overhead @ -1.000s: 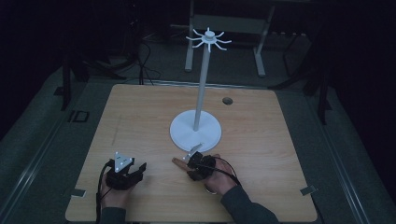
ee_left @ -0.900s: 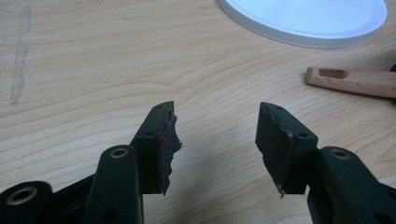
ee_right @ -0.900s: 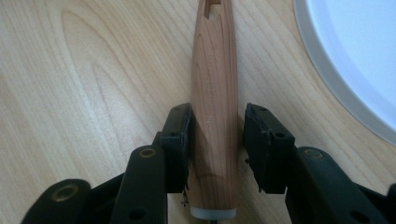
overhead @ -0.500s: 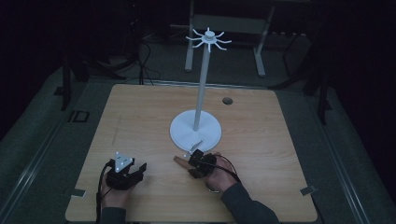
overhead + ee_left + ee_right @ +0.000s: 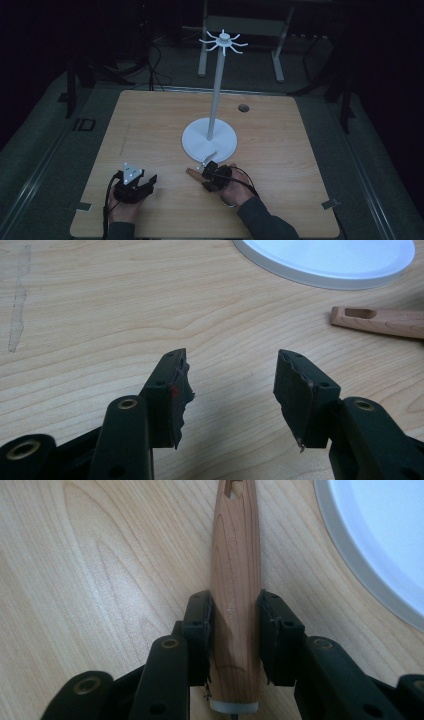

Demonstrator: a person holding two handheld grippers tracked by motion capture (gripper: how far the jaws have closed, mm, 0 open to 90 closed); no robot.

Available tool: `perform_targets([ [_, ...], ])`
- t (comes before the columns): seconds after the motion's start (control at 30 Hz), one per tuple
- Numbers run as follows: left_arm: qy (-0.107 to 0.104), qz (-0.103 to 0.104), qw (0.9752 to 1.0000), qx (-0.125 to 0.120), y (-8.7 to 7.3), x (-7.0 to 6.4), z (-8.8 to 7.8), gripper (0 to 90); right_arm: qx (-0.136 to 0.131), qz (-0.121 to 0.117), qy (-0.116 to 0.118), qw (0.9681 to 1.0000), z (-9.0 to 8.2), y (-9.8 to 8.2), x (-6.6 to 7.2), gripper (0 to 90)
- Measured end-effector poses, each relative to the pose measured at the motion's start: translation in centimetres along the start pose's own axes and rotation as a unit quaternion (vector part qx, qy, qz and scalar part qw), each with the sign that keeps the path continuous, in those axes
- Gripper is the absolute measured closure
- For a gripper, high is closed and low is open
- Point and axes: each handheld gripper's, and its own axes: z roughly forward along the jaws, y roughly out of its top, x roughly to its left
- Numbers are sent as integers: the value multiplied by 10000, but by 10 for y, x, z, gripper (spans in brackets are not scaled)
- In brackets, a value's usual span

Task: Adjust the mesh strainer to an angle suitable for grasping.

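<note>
my right gripper (image 5: 234, 625) is clamping the wooden handle (image 5: 235, 570), its long axis running straight ahead beside the stand base (image 5: 385, 540), while my left gripper (image 5: 230, 390) is sitting open.

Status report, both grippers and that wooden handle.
Left gripper open, holding nothing. Right gripper shut on wooden handle. White stand base close beside it.

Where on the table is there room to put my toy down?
The left side of the table is bare, and so is the right side past the white stand. It is crowded in front, where the right gripper holds the wooden handle by the stand's base.
</note>
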Motion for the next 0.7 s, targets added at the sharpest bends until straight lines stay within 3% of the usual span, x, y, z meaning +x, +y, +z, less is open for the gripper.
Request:
perform_targets([
  [0.33,3,10,10000,7,0,0,0,476,-270,277,-75,9992,-7,-6,-9,682],
  [0.7,3,18,10000,4,0,-1,1,477,-501,387,-178,9978,-16,-10,-15,682],
])
